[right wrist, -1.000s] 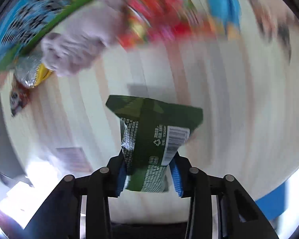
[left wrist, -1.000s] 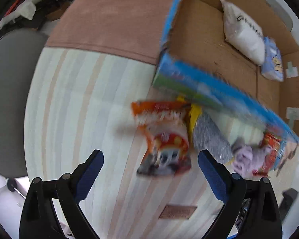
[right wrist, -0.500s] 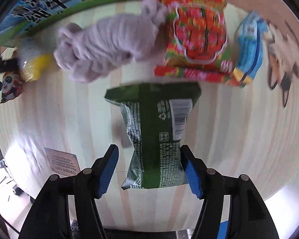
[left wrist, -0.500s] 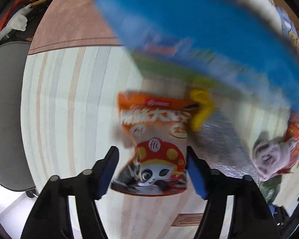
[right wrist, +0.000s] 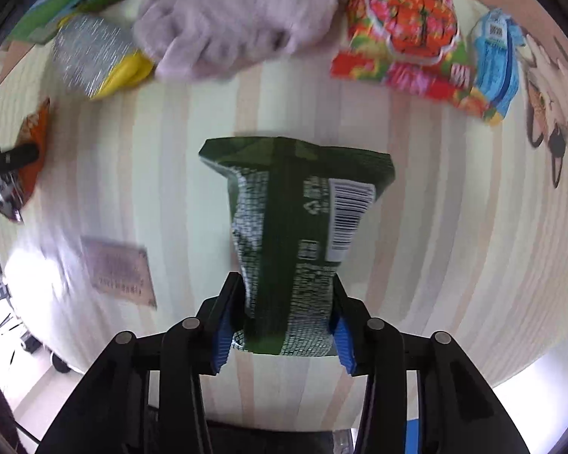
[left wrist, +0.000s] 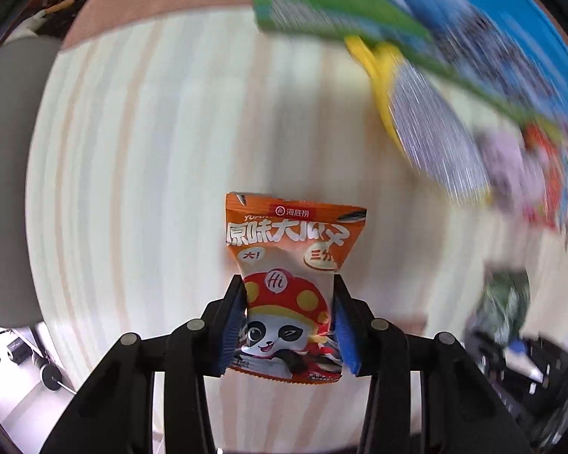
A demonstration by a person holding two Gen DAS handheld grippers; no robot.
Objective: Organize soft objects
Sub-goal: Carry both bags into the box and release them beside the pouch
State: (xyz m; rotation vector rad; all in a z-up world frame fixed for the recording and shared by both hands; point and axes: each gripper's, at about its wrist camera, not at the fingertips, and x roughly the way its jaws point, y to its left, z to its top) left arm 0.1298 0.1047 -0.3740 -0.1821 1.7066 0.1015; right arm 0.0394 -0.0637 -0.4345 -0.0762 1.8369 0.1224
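Two grips now: half a second ago our left gripper (left wrist: pixel 288 325) stood open around the orange packet (left wrist: pixel 289 272); now it pinches the crinkly foil, as our right gripper (right wrist: pixel 284 325) pinches the green bag (right wrist: pixel 295 234). Both pouches hang above the striped table (right wrist: pixel 454 265), ready for sorting.

Bright, motion-blurred edges, fisheye distortion

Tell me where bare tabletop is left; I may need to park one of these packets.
Bare striped table lies left of the orange packet, out to the edge, and right of the green packet, below the cat print. The far strip is crowded: silver pouch, lilac cloth, red packet, blue packet.
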